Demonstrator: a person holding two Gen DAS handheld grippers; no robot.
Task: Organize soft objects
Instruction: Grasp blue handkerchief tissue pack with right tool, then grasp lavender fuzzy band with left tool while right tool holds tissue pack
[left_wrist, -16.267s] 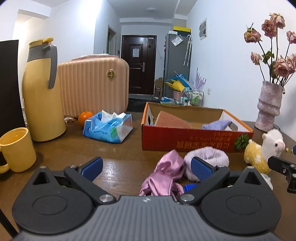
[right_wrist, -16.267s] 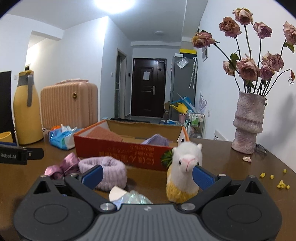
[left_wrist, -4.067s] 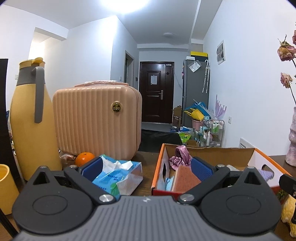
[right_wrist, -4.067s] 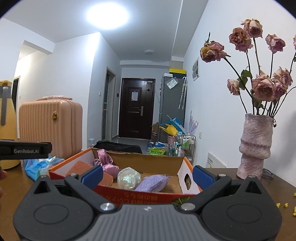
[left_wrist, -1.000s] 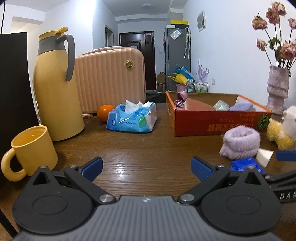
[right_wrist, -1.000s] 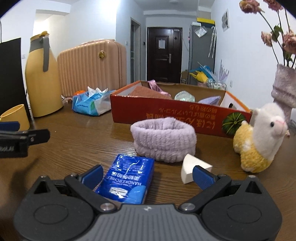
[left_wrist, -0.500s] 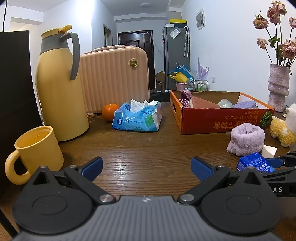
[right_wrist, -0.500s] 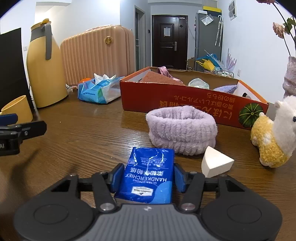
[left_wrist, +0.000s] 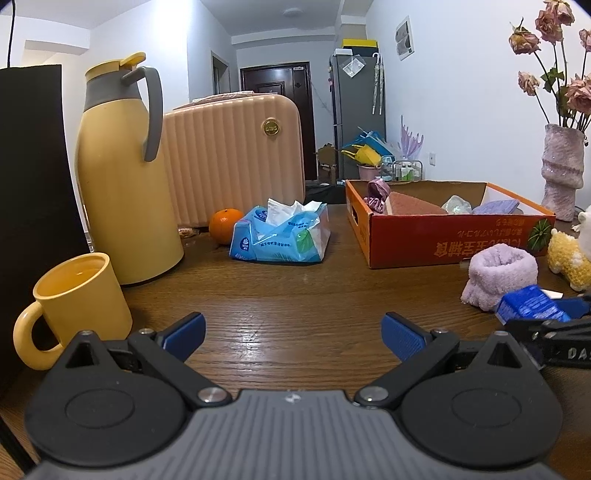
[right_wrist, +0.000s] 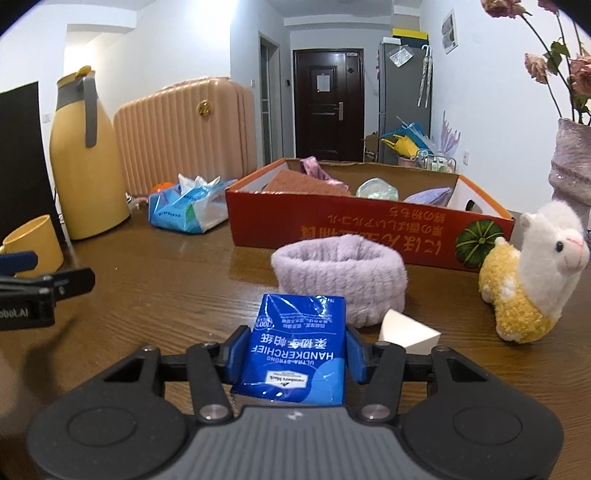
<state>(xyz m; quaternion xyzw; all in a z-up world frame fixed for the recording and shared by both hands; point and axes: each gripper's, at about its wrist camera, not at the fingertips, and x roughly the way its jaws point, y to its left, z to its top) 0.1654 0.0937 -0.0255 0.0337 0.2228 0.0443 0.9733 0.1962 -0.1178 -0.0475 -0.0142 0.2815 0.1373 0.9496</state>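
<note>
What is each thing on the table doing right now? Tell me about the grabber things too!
Right gripper: shut on the blue handkerchief pack.
Left gripper: open, holding nothing.
Orange cardboard box: open on top, soft items inside.
Fluffy lilac headband: lying on the brown wooden table, outside the box.
White and yellow alpaca plush: on the table, outside the box.
White wedge sponge: on the table beside the headband.
Blue tissue pack: open, tissue sticking out.
</note>
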